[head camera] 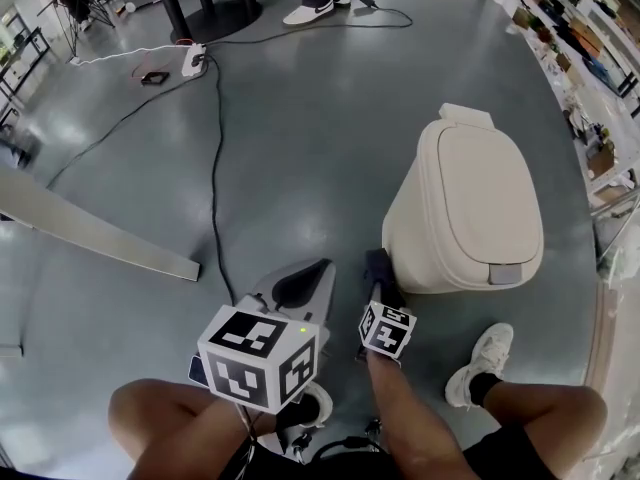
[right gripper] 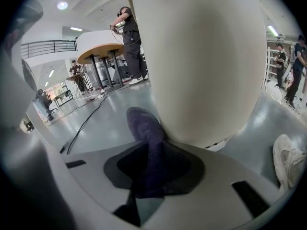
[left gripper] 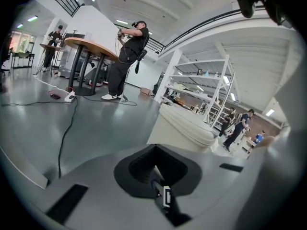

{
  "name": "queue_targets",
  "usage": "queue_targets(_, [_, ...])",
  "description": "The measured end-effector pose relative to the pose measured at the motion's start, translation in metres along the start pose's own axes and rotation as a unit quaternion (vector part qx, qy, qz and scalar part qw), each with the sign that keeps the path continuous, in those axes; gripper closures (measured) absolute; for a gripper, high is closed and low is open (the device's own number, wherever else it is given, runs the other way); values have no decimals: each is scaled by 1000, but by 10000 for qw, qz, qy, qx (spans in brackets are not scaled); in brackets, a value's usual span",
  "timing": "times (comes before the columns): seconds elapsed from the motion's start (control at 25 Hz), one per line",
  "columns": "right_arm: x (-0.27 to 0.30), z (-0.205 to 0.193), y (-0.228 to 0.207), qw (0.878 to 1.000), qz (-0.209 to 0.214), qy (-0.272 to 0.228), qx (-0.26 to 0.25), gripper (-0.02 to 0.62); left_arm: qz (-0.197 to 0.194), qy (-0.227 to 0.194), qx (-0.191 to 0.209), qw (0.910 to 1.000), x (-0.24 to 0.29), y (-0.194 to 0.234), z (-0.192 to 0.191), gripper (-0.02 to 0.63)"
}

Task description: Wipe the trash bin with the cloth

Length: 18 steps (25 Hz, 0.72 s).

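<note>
In the head view we are looking down on a grey floor (head camera: 300,148) and holding the right hand-held gripper (head camera: 379,273) low against the cream trash bin (head camera: 470,208). The bin is standing upright with its lid down, just right of centre. A dark cloth (head camera: 377,262) is sticking out of that gripper's tips and meeting the bin's lower left side. The left hand-held gripper (head camera: 305,283) is hovering just beside it to the left, apart from the bin. A white sneaker (head camera: 482,360) is resting on the floor below the bin, and a black cable (head camera: 215,168) is running across the floor farther off.

In the left gripper view we are seeing the jaws drawn together with nothing between them. The bin is standing beyond them, untouched.

In the right gripper view the jaws are clamping the cloth, which is showing dark purple here. Its free end is bulging upward and pressing against the bin's rounded wall, which is filling most of the view. The sneaker is showing at the lower right.
</note>
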State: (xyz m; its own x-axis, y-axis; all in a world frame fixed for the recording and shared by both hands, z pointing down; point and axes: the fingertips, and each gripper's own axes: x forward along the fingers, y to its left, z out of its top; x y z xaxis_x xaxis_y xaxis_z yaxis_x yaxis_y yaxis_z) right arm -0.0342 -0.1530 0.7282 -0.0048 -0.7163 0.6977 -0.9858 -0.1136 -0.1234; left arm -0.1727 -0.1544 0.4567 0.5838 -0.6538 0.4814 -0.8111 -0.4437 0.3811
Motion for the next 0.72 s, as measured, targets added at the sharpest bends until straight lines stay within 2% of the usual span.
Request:
queue_targets(0.28, [-24, 27, 15, 9986, 111, -506, 52, 499, -63, -34, 29, 10000, 2, -4, 4, 609])
queue_targets(0.72, [-113, 138, 39, 9804, 285, -1853, 614, 499, -47, -512, 123, 9986, -14, -5, 42, 608])
